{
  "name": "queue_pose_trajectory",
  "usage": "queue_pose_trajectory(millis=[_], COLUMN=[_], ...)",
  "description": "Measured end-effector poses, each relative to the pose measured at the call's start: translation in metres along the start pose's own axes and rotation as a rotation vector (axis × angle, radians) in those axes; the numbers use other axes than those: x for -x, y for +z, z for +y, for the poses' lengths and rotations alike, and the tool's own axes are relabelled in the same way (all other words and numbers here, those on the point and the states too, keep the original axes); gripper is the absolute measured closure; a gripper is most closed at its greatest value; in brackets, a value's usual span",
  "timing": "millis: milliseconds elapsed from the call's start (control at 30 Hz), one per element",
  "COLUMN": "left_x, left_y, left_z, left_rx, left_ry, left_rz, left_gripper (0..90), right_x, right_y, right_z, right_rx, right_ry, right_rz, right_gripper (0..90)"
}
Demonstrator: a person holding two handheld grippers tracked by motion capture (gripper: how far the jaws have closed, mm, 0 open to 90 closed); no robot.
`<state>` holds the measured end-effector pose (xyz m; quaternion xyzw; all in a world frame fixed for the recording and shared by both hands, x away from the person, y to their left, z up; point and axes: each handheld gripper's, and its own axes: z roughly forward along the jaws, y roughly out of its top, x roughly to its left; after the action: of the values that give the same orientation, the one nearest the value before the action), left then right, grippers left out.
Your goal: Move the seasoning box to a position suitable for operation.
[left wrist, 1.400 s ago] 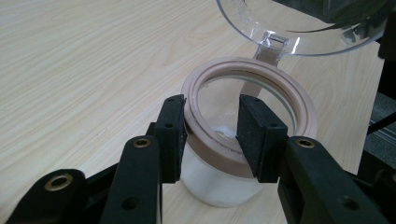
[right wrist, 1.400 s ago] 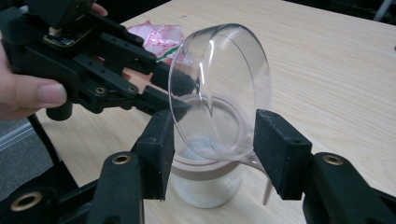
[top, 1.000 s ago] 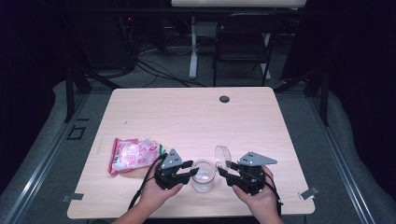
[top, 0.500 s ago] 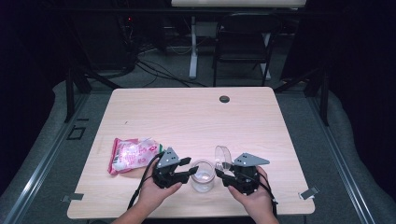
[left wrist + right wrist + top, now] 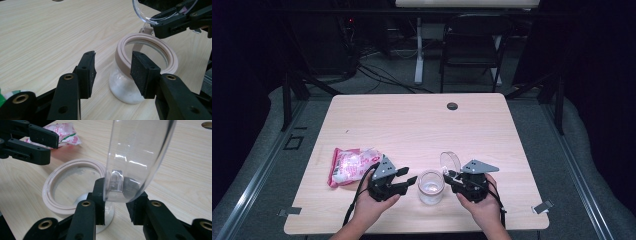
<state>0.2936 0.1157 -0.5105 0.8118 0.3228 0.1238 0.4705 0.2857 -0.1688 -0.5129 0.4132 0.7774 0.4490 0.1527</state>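
A clear jar [image 5: 431, 186] with a beige rim [image 5: 150, 42] stands near the table's front edge, something white in its bottom. Its hinged clear lid [image 5: 450, 161] stands up open on the right. My right gripper [image 5: 449, 176] has just been closing, and its pads now hold the lid's [image 5: 140, 150] lower part between them [image 5: 116, 195]. My left gripper [image 5: 409, 176] sits just left of the jar. It has just been opening, with nothing between its pads [image 5: 113, 66]. One of its pads hangs in front of the jar's rim.
A pink and white packet [image 5: 349, 166] lies on the table left of the left hand. A dark grommet hole [image 5: 452, 106] sits near the table's far edge. A chair [image 5: 472, 45] and cables are on the floor beyond the table.
The right gripper has edged down and a little toward the jar, ending at the raised lid. The left gripper and the jar have stayed where they were.
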Motion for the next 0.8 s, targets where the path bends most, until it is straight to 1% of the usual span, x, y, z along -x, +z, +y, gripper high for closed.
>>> queue_pose_trajectory(millis=[67,100,167,300,433,467,500,567,633,667,767,800], left_x=[-0.001,-0.002,-0.003,-0.007,-0.012,-0.013,-0.015,-0.019,-0.022,-0.025,-0.027,-0.029], left_y=[-0.002,-0.004,-0.007,-0.013,-0.020,-0.021,-0.023,-0.024,-0.024,-0.025,-0.027,-0.028], left_z=[-0.001,-0.002,-0.003,-0.006,-0.007,-0.008,-0.008,-0.008,-0.008,-0.008,-0.008,-0.007], left_rx=[-0.001,-0.004,-0.001,0.009,0.016,0.023,0.019,0.023,0.021,0.020,0.023,0.034], left_ry=[-0.008,-0.002,-0.005,-0.006,-0.022,-0.028,-0.025,-0.033,-0.032,-0.037,-0.039,-0.043], left_rz=[0.009,0.011,0.016,0.038,0.062,0.067,0.071,0.075,0.081,0.087,0.092,0.096], left_gripper=[55.0,55.0,54.8,54.5,54.3,53.8,53.8,53.0,52.0,51.5,51.4,51.1], right_x=[0.003,0.005,0.007,0.011,0.015,0.017,0.017,0.020,0.022,0.022,0.021,0.021], right_y=[0.002,0.004,0.006,0.010,0.013,0.014,0.014,0.016,0.017,0.017,0.016,0.014], right_z=[0.001,0.001,0.003,0.007,0.011,0.012,0.012,0.014,0.014,0.014,0.013,0.012], right_rx=[0.006,0.010,0.007,0.005,-0.007,-0.013,-0.013,-0.013,-0.010,-0.008,0.000,-0.004], right_ry=[-0.001,-0.004,0.003,0.005,-0.010,-0.021,-0.021,-0.023,-0.008,-0.005,-0.005,-0.002], right_rz=[0.017,0.023,0.033,0.043,0.064,0.067,0.067,0.076,0.084,0.065,0.055,0.045], right_gripper=[72.9,73.3,73.6,74.1,74.1,74.0,74.0,73.9,73.4,69.6,67.0,64.8])
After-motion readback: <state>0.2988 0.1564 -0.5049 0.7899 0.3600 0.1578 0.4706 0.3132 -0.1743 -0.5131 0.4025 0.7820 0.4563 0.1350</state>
